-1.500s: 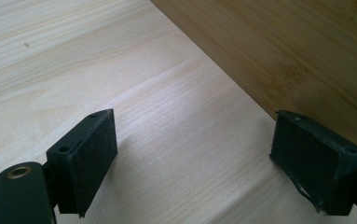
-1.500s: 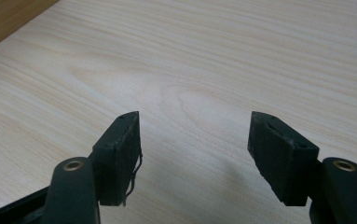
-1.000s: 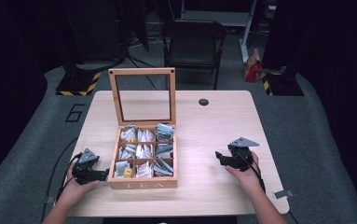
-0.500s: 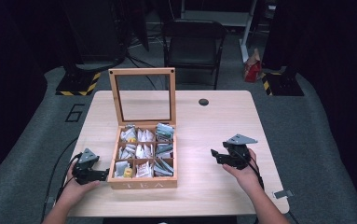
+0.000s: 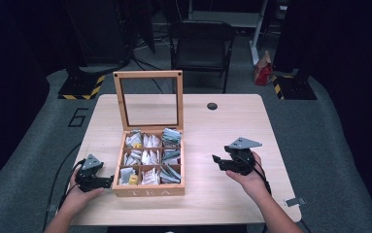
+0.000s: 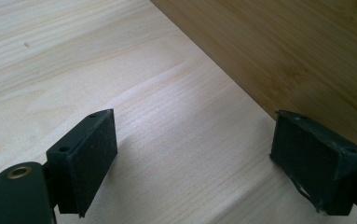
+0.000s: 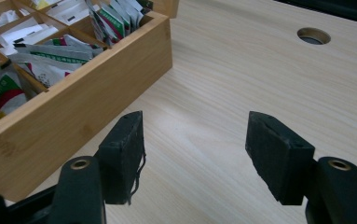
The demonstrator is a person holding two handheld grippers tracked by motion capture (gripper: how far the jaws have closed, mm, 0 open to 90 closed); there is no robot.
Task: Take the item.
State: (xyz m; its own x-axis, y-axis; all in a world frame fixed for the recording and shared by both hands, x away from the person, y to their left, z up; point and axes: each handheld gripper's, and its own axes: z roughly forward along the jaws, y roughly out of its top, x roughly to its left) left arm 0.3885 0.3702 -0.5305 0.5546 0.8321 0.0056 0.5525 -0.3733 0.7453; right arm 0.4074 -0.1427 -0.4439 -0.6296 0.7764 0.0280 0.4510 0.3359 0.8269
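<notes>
I see a honey-brown bamboo tea box (image 5: 147, 191) holding white, green and yellow sachets (image 5: 148, 158); pale wood-grain table (image 5: 232, 126); black jaw pads.

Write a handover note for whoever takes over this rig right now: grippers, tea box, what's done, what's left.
Left gripper: open, empty, low on the table at the tea box's left wall.
Right gripper: open, empty, held above the table to the right of the box, jaws pointing toward it.
Box: lid upright, tea bags in all nine compartments.
Done: box open.
Left: nothing picked yet; probably a tea bag comes next.
</notes>
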